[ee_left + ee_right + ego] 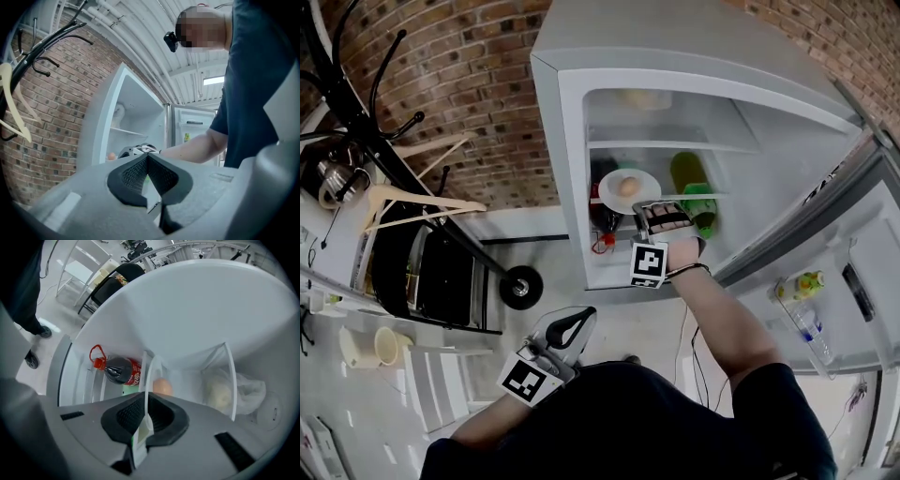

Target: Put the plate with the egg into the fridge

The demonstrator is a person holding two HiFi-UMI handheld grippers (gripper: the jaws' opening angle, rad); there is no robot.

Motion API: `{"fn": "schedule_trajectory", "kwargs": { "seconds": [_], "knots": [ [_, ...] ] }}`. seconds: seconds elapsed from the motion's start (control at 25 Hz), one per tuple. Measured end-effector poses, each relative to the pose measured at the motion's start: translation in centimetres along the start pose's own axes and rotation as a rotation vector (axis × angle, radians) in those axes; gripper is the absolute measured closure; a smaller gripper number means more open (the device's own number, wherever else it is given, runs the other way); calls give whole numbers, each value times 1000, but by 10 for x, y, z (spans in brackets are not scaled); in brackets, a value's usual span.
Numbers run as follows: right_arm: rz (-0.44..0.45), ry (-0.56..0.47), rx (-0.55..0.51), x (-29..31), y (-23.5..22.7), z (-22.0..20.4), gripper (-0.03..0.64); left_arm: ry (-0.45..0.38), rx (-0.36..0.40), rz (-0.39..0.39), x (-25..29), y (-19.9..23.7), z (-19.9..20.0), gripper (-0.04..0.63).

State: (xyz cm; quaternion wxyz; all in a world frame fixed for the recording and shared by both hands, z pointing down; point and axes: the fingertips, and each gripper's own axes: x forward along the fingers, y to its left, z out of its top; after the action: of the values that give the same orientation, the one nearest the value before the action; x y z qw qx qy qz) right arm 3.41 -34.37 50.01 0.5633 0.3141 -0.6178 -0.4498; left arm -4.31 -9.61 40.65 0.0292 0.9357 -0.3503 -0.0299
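The white plate [630,187] with a brown egg [627,186] on it is inside the open fridge [572,141], at the level of the middle shelf. My right gripper [652,210] reaches in and is shut on the plate's near rim. In the right gripper view the plate [146,380] shows edge-on between the pads, and the egg [162,386] lies just beyond. My left gripper [569,328] hangs low near my body, outside the fridge. In its own view the left gripper [147,160] is shut with nothing in it.
A dark cola bottle with a red cap [121,371] and a green bottle [691,190] lie beside the plate. A clear bag [224,392] sits deeper in. The fridge door [825,272] stands open at the right with small bottles. A coat rack [389,89] and a wheeled cart [441,277] are on the left.
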Motion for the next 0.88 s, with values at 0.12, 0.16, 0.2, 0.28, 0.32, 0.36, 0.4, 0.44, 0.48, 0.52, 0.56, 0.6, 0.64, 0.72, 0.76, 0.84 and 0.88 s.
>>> {"fn": "schedule_trajectory", "kwargs": {
  "seconds": [0.12,0.16,0.2,0.28,0.32,0.36,0.4,0.44,0.48,0.52,0.56,0.6,0.64,0.72,0.76,0.84,0.88],
  "knots": [
    [17,1,-5,9,0,1,598,6,-2,12,-1,3,-2,597],
    [24,0,-5,12,1,2,598,7,-2,14,-1,3,-2,597],
    [32,-1,-4,14,1,2,598,8,-1,16,-1,4,-3,597],
    [51,-2,-2,19,2,3,598,9,-3,20,-2,5,-3,597],
    [61,-2,-1,21,3,4,598,10,-6,22,-2,6,-3,597],
    [71,-1,-3,23,4,4,598,10,-10,25,-3,6,-4,597],
    [79,-1,-5,24,5,5,598,10,-14,27,-3,7,-4,597],
    [85,-2,-8,25,6,5,597,11,-17,29,-3,7,-4,597],
    [88,-3,-11,26,7,6,598,12,-18,30,-3,8,-4,597],
    [92,-4,-14,27,7,7,598,14,-18,30,-3,8,-4,597],
    [97,-5,-15,28,7,8,597,17,-18,29,-3,8,-5,597],
    [105,-7,-16,29,7,9,597,20,-19,28,-3,8,-6,597],
    [117,-8,-17,31,8,11,597,23,-19,26,-3,7,-7,597],
    [149,-8,-16,34,10,12,592,25,-20,23,-3,7,-8,597],
    [166,-6,-14,36,10,13,589,26,-20,22,-3,7,-8,597],
    [202,0,-9,39,13,13,583,28,-20,22,-4,8,-9,597],
    [221,3,-8,40,14,13,578,29,-21,23,-4,8,-9,597]
  ]
}}
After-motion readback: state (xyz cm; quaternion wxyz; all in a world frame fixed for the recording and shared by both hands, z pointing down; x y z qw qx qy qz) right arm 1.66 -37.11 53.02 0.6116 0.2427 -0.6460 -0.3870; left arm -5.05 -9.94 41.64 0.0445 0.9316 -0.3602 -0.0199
